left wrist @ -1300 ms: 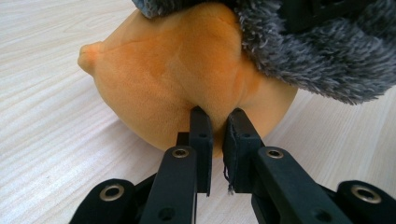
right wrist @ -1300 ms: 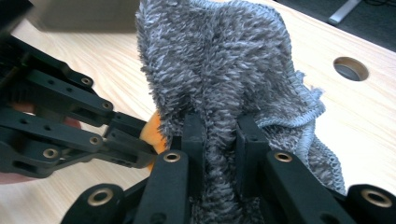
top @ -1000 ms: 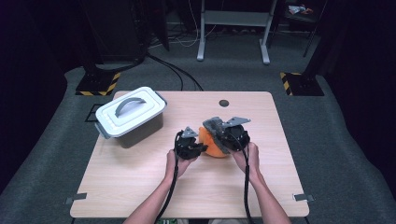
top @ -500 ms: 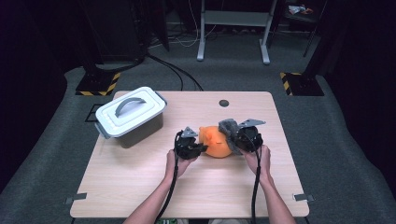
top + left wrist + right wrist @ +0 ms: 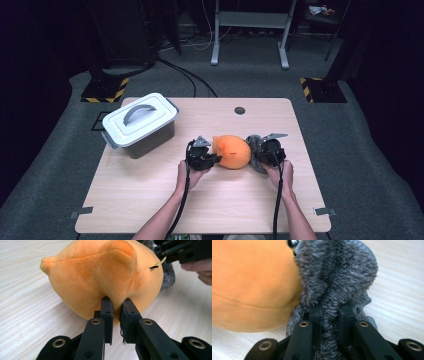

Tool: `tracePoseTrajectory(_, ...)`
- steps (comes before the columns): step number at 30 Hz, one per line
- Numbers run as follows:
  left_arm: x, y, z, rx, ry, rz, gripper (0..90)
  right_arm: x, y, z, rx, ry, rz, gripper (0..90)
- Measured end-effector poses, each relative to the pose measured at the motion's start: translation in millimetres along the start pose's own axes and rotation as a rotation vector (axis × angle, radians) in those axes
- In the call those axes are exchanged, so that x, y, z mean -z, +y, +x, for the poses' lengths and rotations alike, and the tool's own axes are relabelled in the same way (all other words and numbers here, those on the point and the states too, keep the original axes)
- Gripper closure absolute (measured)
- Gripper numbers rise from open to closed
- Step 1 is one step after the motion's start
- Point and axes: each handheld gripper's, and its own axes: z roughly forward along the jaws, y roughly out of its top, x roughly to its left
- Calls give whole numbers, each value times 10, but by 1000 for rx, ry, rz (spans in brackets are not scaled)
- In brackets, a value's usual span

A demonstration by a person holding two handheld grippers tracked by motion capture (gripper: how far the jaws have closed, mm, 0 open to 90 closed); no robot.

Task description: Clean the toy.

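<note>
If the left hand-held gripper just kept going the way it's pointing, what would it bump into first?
The orange plush toy: the left hand-held gripper already pinches a fold of it, and it lies directly ahead.

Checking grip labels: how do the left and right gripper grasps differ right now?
The left gripper pinches a smooth orange fold of the plush toy; the right gripper pinches its shaggy grey part. The left gripper sits at the toy's left end in the high view, the right gripper at its right end. Both are shut on fabric, with the toy lying on the table.

Right hand-held gripper (image 5: 257, 154) moved rightward and down, stretching orange plush toy (image 5: 233, 151) out.
</note>
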Motion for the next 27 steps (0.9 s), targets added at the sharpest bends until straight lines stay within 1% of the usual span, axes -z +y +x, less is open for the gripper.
tracePoseTrajectory(1, 0, -2, 4, 0, -1, 1, 815, -27, -13, -1, -2, -4, 14, 768)
tracePoseTrajectory(2, 3, -3, 11, -6, 1, 2, 815, -57, -25, 1, -14, 7, 28, 767)
tracePoseTrajectory(3, 0, -7, 8, 3, 3, -1, 815, -89, -37, -6, -21, 14, 36, 767)
tracePoseTrajectory(4, 2, -7, 9, 3, 5, 1, 815, -114, -45, -4, -27, 11, 46, 767)
tracePoseTrajectory(5, 3, -7, 7, 3, 6, -1, 814, -130, -48, -8, -23, 18, 47, 767)
tracePoseTrajectory(7, 5, -6, 8, -3, 6, 1, 814, -133, -39, -12, -19, 12, 52, 767)
tracePoseTrajectory(8, 6, -6, 6, 2, 6, 1, 814, -116, -28, -13, -19, 13, 59, 767)
tracePoseTrajectory(10, 8, -5, 16, -8, 8, -2, 814, -57, -6, -12, -17, -8, 63, 767)
tracePoseTrajectory(11, 9, -7, 17, -5, 9, -2, 813, -13, 8, -23, -14, -4, 51, 767)
tracePoseTrajectory(12, 9, -6, 20, -7, 7, 1, 812, 43, 25, -24, -21, -11, 36, 768)
tracePoseTrajectory(15, 13, -4, 19, -14, 8, 3, 809, 242, 111, -9, -3, -22, -24, 768)
tracePoseTrajectory(16, 14, -2, 20, -16, 6, 6, 808, 311, 148, 15, -3, -19, -36, 768)
tracePoseTrajectory(17, 14, -2, 19, -15, 8, 5, 807, 372, 188, 34, 11, -15, -60, 768)
tracePoseTrajectory(18, 14, -3, 21, -15, 6, 4, 807, 431, 226, 65, 16, -10, -80, 768)
tracePoseTrajectory(21, 14, -3, 22, -16, 6, 4, 806, 560, 333, 154, 45, 14, -124, 768)
tracePoseTrajectory(23, 11, -4, 22, -15, 10, 1, 804, 579, 390, 228, 56, 33, -134, 768)
tracePoseTrajectory(24, 11, -5, 25, -15, 8, 0, 803, 562, 410, 262, 65, 44, -130, 767)
tracePoseTrajectory(25, 10, -5, 26, -15, 8, -1, 802, 528, 425, 303, 70, 50, -121, 767)
tracePoseTrajectory(26, 7, -7, 19, -3, 6, -3, 799, 480, 433, 337, 76, 58, -110, 768)
tracePoseTrajectory(27, 6, -8, 22, -5, 4, -3, 796, 423, 433, 351, 101, 69, -97, 768)
